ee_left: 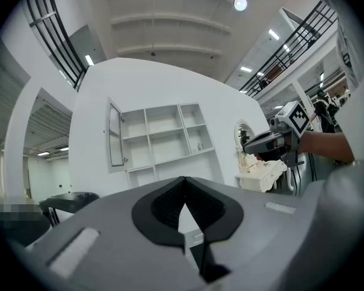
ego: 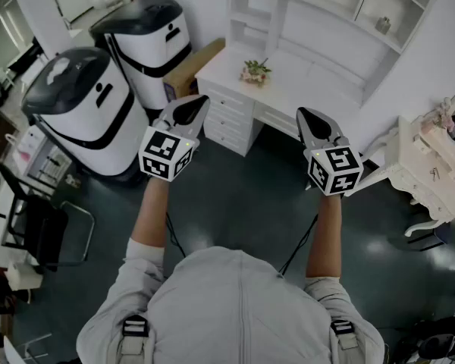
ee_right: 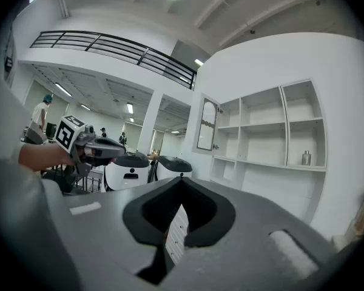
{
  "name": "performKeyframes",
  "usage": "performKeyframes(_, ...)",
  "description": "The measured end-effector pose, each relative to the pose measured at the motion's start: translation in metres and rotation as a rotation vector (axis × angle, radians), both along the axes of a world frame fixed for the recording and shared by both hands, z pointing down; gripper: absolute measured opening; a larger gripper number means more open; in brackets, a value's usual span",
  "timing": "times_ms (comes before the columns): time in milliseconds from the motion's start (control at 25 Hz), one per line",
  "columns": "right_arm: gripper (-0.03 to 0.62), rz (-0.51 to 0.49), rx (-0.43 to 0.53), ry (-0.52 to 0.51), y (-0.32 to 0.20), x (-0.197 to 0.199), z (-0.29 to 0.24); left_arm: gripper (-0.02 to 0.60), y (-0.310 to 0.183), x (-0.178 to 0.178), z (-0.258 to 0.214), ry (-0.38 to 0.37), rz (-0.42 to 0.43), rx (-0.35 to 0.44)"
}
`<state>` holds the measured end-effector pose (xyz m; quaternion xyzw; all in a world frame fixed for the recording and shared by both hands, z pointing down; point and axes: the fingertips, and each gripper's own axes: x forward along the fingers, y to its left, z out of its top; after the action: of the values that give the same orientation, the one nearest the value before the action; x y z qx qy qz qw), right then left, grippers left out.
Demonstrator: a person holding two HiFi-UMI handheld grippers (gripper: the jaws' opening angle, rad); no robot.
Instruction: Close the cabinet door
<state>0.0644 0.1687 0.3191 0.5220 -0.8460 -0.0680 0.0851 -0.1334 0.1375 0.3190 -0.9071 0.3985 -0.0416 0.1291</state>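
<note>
Cabinet door [ee_left: 115,135] stands open at the left end of the far shelf unit [ee_left: 170,138]. It is upright and swung out from the wall. It lies ahead of and above both grippers, well apart from either. The left gripper [ee_left: 183,182] is on the door's side and is judged the nearer; the right gripper [ee_right: 181,182] sits further right. Both sets of fingers [ee_left: 161,208] are clenched on nothing. The hinge edge is unclear, and the head view barely shows the door.
</note>
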Motion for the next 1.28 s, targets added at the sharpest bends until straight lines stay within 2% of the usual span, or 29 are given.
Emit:
performKeyframes(160, 0.000, 0.012, 0.000, -0.011, 0.001, 0.016, 0.002, 0.019, 0.003, 0.013, 0.000, -0.005, -0.002, -0.004)
performKeyframes(320, 0.002, -0.026, -0.004, -0.070, 0.008, 0.030, 0.003, 0.019, 0.006, 0.021, 0.002, 0.006, -0.038, -0.010)
performKeyframes(440, 0.002, -0.043, 0.000, -0.070, 0.014, 0.042, 0.005, 0.019, 0.010, 0.030, 0.004, 0.008, -0.062, -0.019)
performKeyframes(720, 0.002, -0.065, -0.025, -0.096, 0.011, 0.067, 0.005, 0.018, 0.014, 0.054, 0.008, 0.002, -0.055, -0.023)
performKeyframes(840, 0.002, -0.014, -0.004, -0.089, -0.001, 0.076, 0.005, 0.019, 0.004, 0.057, 0.008, 0.007, -0.052, -0.022)
performKeyframes(960, 0.002, 0.029, 0.020, -0.114, -0.020, 0.082, 0.003, 0.019, -0.011, 0.059, 0.010, 0.003, -0.043, -0.019)
performKeyframes(1120, 0.002, -0.008, 0.026, -0.152, -0.052, 0.072, 0.000, 0.019, -0.050, 0.052, 0.011, 0.004, -0.039, -0.008)
performKeyframes(1280, 0.002, -0.042, 0.037, -0.138, -0.104, 0.057, -0.006, 0.020, -0.109, 0.044, 0.004, 0.027, -0.033, 0.022)
